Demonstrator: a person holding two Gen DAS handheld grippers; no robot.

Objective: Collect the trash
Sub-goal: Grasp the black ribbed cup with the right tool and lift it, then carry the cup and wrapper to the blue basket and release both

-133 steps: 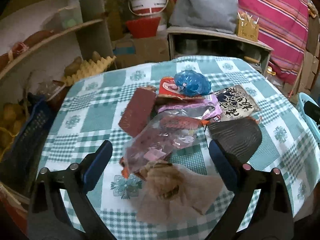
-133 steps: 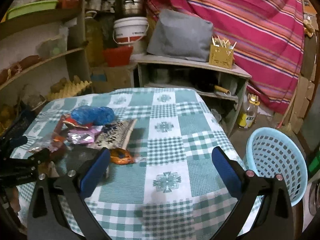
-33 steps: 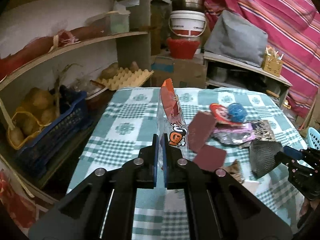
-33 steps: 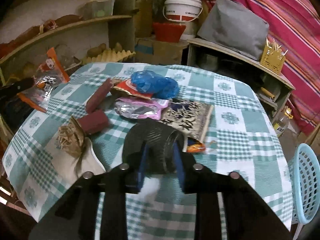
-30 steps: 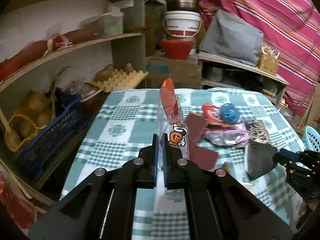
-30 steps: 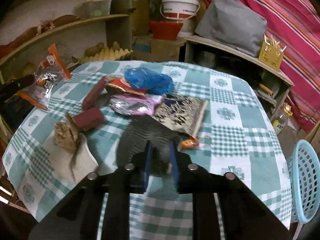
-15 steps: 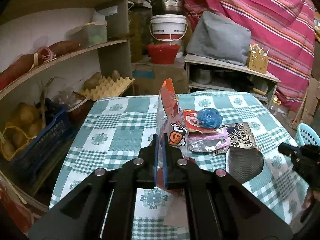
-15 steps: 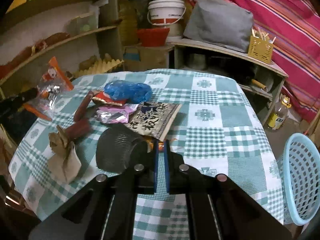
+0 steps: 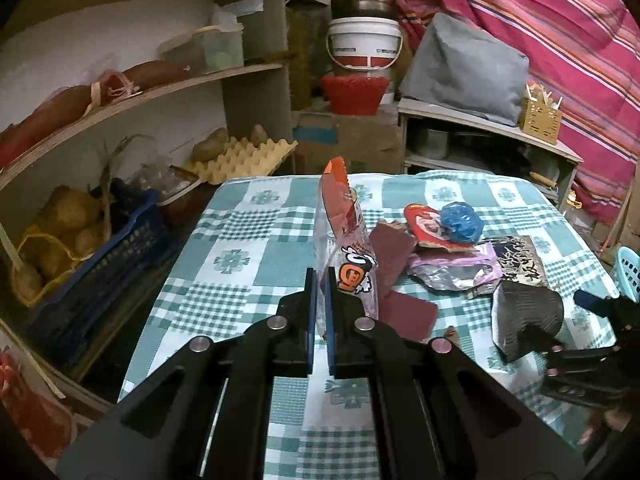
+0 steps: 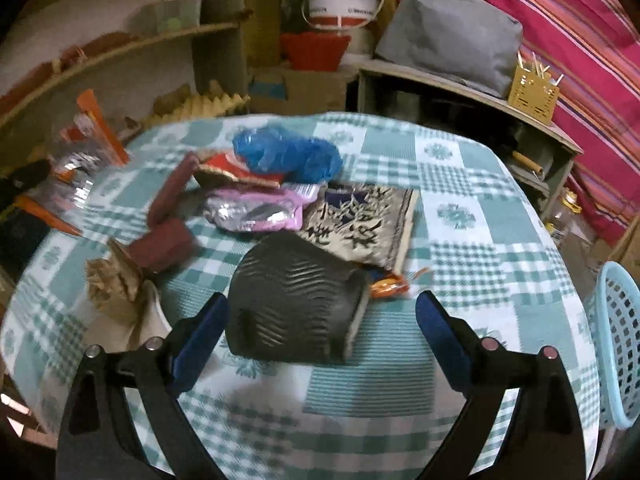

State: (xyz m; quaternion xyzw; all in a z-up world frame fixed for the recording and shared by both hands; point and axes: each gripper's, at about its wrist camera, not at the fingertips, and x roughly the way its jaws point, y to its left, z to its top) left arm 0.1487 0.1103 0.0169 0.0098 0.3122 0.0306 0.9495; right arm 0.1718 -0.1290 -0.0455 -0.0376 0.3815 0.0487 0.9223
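Trash pile sits mid-desk on the green-and-white checked cloth [image 10: 460, 216].

Left tool [image 9: 319, 312]: angled down toward the desk, blue pads pressed together on the bottom edge of a clear plastic snack bag with orange print [image 9: 346, 256]. Bag stands upright, lifted off the cloth.

Right tool [image 10: 322, 332]: pitched steeply down, jaws have just been opening and now stand spread wide. Black ribbed paper cup [image 10: 296, 304] lies on its side on the cloth between the fingers; pads not pressing on it, frame is motion-blurred.

Behind the cup: cream wrapper with black characters [image 10: 360, 228], pink-and-silver foil pouch [image 10: 256, 210], crumpled blue plastic bag [image 10: 288, 154]. Crumpled brown paper [image 10: 112, 280] left of the cup. Light-blue plastic basket [image 10: 618, 356] beside the desk's right edge.
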